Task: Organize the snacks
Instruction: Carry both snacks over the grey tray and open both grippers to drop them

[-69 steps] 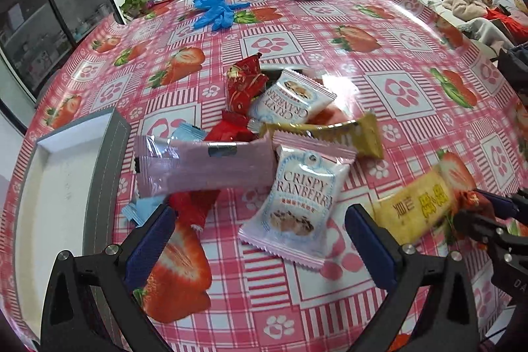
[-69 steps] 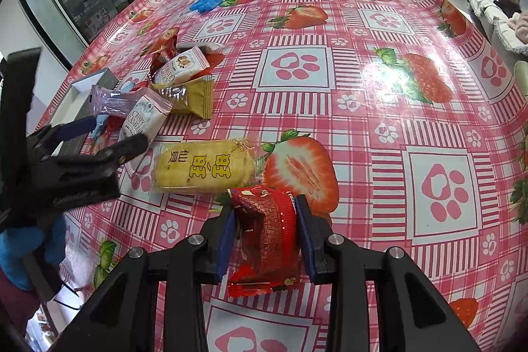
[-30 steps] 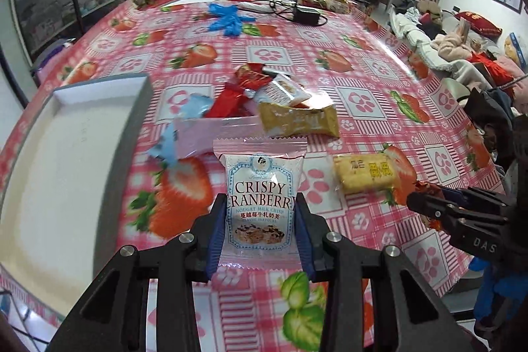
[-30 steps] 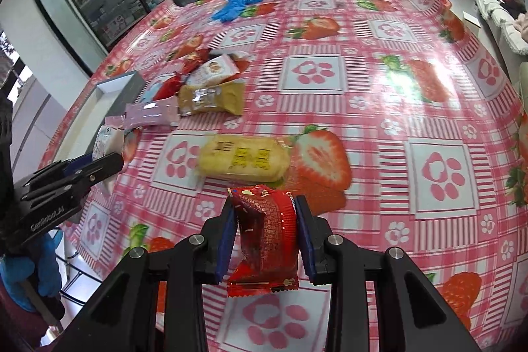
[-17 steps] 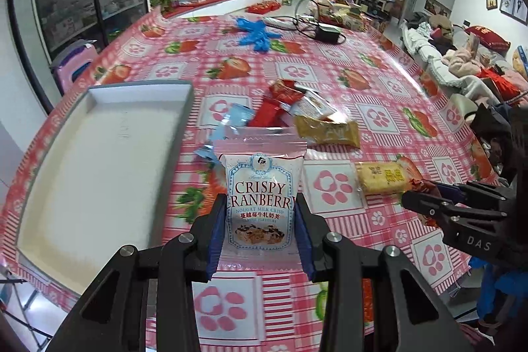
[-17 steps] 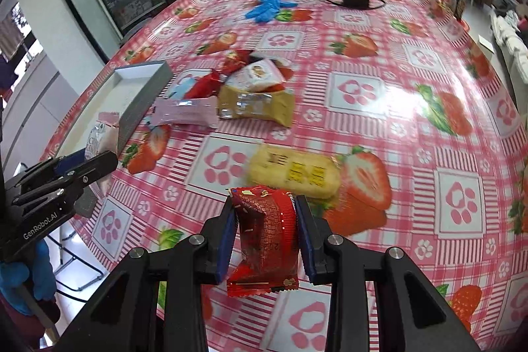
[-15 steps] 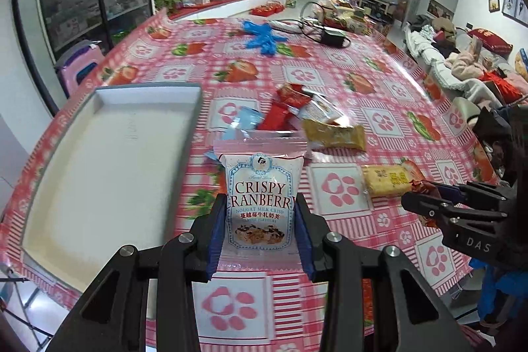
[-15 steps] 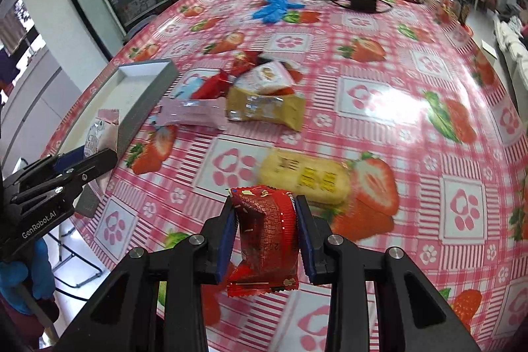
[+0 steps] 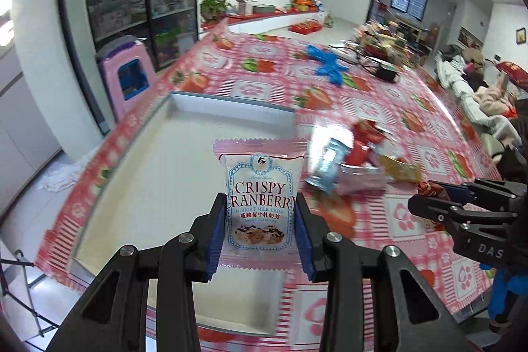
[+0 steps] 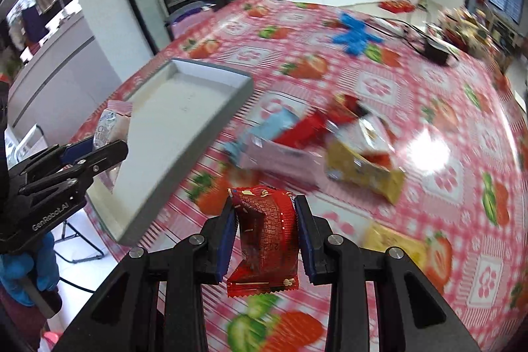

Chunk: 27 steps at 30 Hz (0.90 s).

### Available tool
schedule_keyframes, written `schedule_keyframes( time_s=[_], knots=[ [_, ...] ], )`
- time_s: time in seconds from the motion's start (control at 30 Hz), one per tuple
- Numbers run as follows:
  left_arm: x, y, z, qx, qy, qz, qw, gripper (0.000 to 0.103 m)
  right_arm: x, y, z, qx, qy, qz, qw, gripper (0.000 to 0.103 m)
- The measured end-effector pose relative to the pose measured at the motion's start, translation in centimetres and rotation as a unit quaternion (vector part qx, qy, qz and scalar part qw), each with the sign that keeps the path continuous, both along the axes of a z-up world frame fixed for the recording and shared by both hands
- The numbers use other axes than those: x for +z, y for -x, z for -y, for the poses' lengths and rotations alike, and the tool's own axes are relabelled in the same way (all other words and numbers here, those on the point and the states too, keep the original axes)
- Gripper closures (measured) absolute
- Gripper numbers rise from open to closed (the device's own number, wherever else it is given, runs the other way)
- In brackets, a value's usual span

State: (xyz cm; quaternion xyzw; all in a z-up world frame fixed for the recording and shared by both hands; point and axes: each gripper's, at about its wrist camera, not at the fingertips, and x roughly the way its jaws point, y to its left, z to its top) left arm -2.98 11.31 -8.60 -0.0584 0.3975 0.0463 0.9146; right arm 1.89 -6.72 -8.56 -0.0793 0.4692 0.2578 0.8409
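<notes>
The left tool [image 9: 260,220] was clamped on a cranberry nougat packet [image 9: 260,203], its blue pads [image 9: 216,240] pressed against both side edges so the printed face stood upright toward the camera. Directly beneath and ahead of that tool lay the white tray [image 9: 158,160], shallow and grey-rimmed, with the packet held in the air over its near end. Beyond the tray's right edge, to the right of the left tool, the loose snack pile [image 9: 356,160] sat on the counter [image 9: 379,108]: a light blue wrapper, a pale pink bar, red wrappers and a golden-brown packet lying against one another, blurred.

The right tool [image 10: 264,236] was closed around a red wrapped snack [image 10: 265,236], crumpled and hanging a little below the pads, lifted clear of the strawberry-patterned counter. Ahead of it and slightly right lay the same pile, the golden-brown packet [image 10: 363,167] nearest, the pink bar [image 10: 277,157] just left of that. A yellow packet [image 10: 396,244] lay on the counter close to the right tool's right finger. The tray was off to that tool's left, with the left tool at its near corner, well apart from the right one.

Far beyond both tools, blue gloves [image 9: 326,68] and a black power adapter [image 9: 384,73] with its cable rested on the counter.
</notes>
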Motion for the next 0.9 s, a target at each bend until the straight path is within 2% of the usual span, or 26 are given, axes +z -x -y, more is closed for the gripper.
schedule_keyframes(
  time_s=[0.4, 0.9],
  knots=[
    [-1.2, 0.0, -5.7, 0.051, -0.01, -0.003, 0.9986, 0.061, 0.6, -1.1, -9.0, 0.076, 0.013, 0.003, 0.997, 0.067],
    [-5.4, -0.1, -9.2, 0.081, 0.001, -0.048, 0.9956, 0.061, -2.4, -1.7, -16.6, 0.133, 0.037, -0.022, 0.99, 0.067]
  ],
)
